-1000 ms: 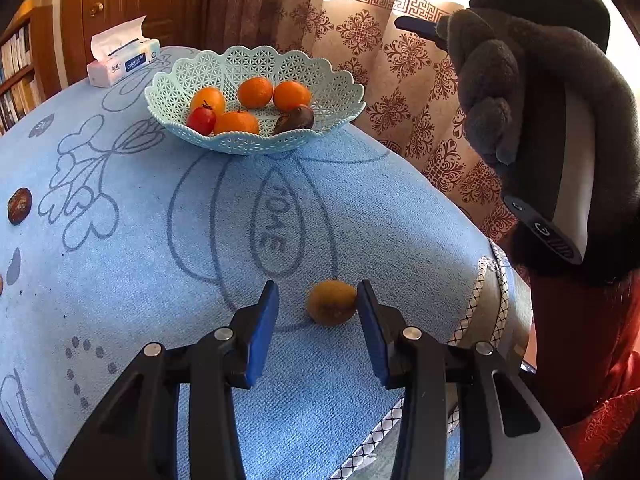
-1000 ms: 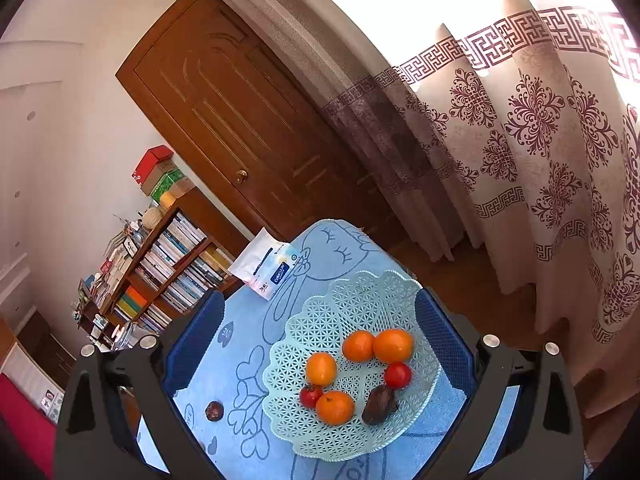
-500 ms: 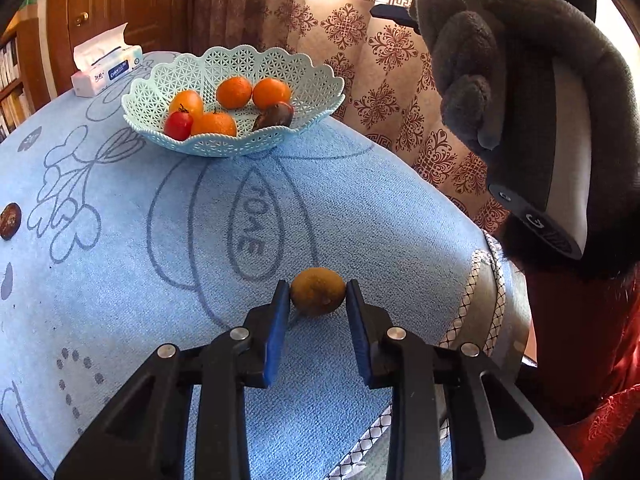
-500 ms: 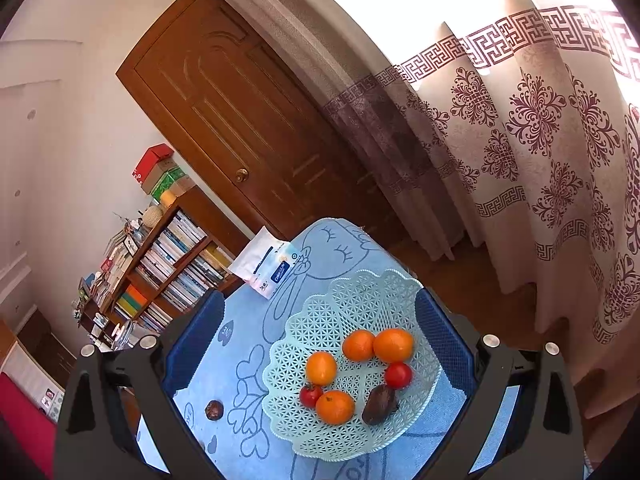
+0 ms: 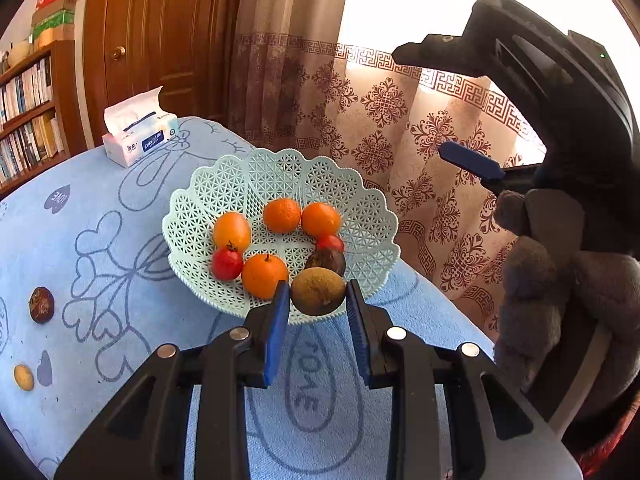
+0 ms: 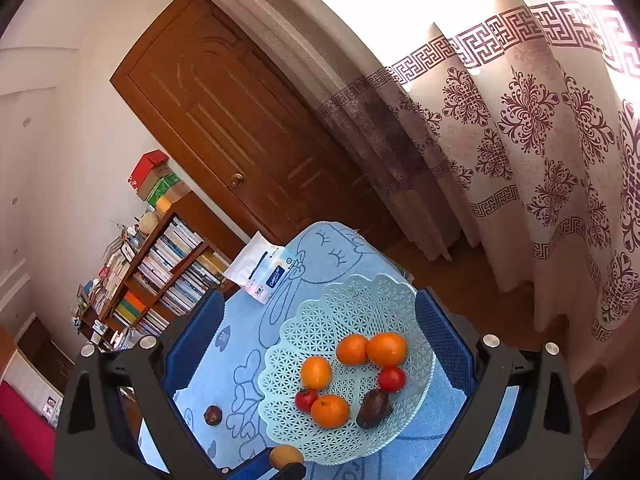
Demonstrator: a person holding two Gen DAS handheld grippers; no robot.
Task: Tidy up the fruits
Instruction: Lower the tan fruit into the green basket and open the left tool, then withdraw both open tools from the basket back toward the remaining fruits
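My left gripper (image 5: 318,306) is shut on a brown-green kiwi-like fruit (image 5: 317,291) and holds it in the air at the near rim of the pale green lattice basket (image 5: 280,168). The basket holds several oranges (image 5: 264,275), two small tomatoes (image 5: 227,264) and a dark fruit (image 5: 327,260). My right gripper (image 6: 318,354) is open and empty, held high above the basket (image 6: 352,300). The held fruit (image 6: 285,456) shows at the bottom of the right wrist view.
A dark round fruit (image 5: 41,304) and a small yellow-brown one (image 5: 23,377) lie on the blue tablecloth (image 5: 60,240) at the left. A tissue pack (image 5: 138,136) stands at the far edge. Curtains (image 5: 400,140) hang behind. A gloved hand (image 5: 560,288) holds the right gripper.
My left gripper closed on the fruit on the cloth, lifted it and carried it forward to the basket's near rim. The right gripper has stayed still.
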